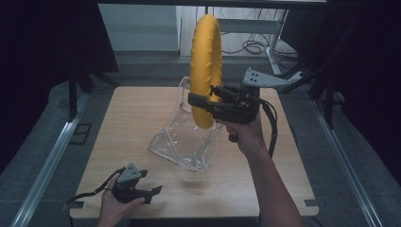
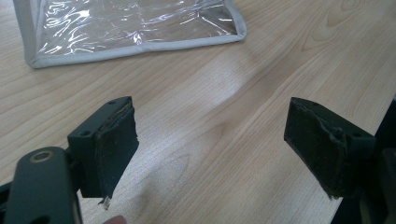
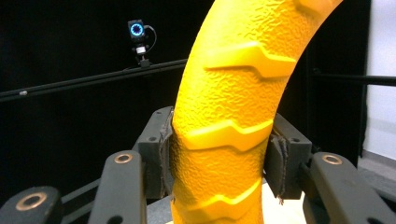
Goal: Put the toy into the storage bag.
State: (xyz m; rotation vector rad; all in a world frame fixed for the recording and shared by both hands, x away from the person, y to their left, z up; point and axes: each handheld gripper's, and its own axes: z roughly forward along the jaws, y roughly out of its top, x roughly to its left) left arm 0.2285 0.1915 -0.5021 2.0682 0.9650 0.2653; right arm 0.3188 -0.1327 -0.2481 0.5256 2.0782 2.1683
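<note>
One wooden table (image 1: 142,118) amid dark curtains (image 1: 42,52).

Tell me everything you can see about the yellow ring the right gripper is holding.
The yellow ring is a large hoop with a pebbled, rubbery-looking surface and raised angular ridges like tyre tread. It stands upright on edge, lifted above the table, its lower part in front of the clear plastic bag. The right gripper clamps its lower section, one pad pressed against each side. I cannot tell whether it touches the bag.
</note>
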